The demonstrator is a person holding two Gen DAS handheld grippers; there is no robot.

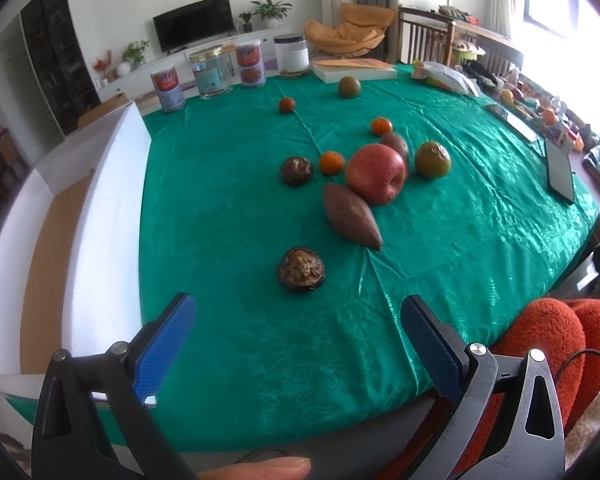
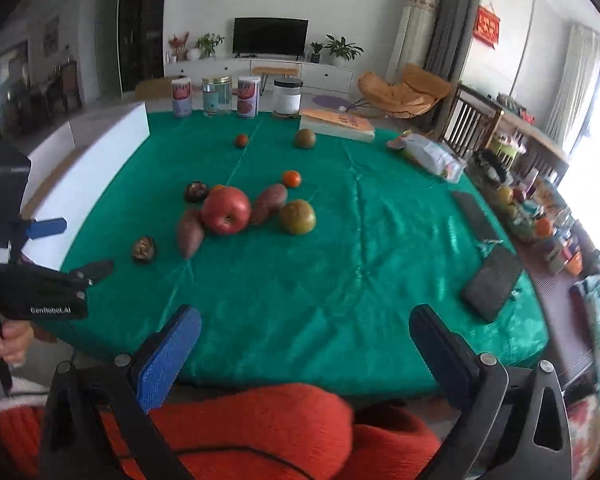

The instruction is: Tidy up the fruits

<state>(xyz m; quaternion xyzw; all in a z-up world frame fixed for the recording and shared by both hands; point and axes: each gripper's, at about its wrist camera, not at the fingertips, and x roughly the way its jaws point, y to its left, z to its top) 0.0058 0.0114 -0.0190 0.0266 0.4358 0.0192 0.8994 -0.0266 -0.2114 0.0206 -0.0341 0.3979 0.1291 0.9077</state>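
Centrally on the table (image 1: 260, 340), fruits cluster: apple (image 1: 376, 174) touching a sweet potato (image 1: 352, 216), green fruit (image 1: 432, 159) beside, oranges scattered. Left tongs (image 1: 298, 344) spread, empty, at near edge. Right tongs (image 2: 304, 354) likewise spread, empty.

Along the far edge of the bench (image 2: 340, 280), draped in a green cloth, stand two red-labelled tins (image 2: 181, 97), a clear jar (image 2: 217, 95) between them, and a white jar with a dark lid (image 2: 287, 97). A thick book (image 2: 337, 124) lies flat near the far right corner. A dark phone (image 2: 492, 282) rests by the right edge. A white box (image 1: 100, 184) sits along the left edge. A television (image 2: 271, 36) stands beyond.
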